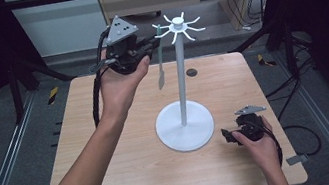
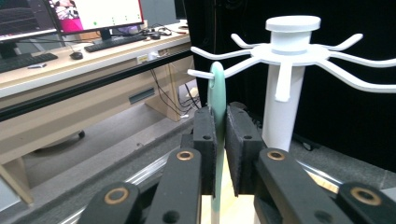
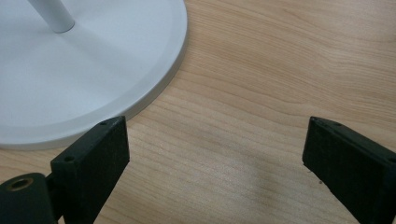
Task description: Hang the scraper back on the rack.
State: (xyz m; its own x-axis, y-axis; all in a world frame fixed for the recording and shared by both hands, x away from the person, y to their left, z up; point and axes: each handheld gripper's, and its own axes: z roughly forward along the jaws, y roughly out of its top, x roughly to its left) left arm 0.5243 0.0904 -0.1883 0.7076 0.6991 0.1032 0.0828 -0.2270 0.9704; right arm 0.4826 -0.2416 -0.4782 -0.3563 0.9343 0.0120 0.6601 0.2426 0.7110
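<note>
A white hanger stand [image 1: 178,70] with several hook arms at its top rises from a round base [image 1: 185,129] in the middle of the table. A pale green utensil [image 1: 161,75] hangs down beside the top of the stand. My left gripper [image 1: 156,40], held high by a hand, is shut on the upper handle. In the left gripper view the utensil [image 2: 217,88] stands upright between the pads, its top end at the tip of a hook arm [image 2: 198,73]. My right gripper [image 1: 228,137] rests on the table right of the base, open and holding nothing [image 3: 215,154].
The wooden table [image 1: 115,171] has a small dark hole [image 1: 191,72] behind the stand. Black frame posts stand at both sides. The stand's base [image 3: 70,70] lies close in front of the right gripper's left jaw. A desk with monitors [image 2: 93,14] is beyond the table.
</note>
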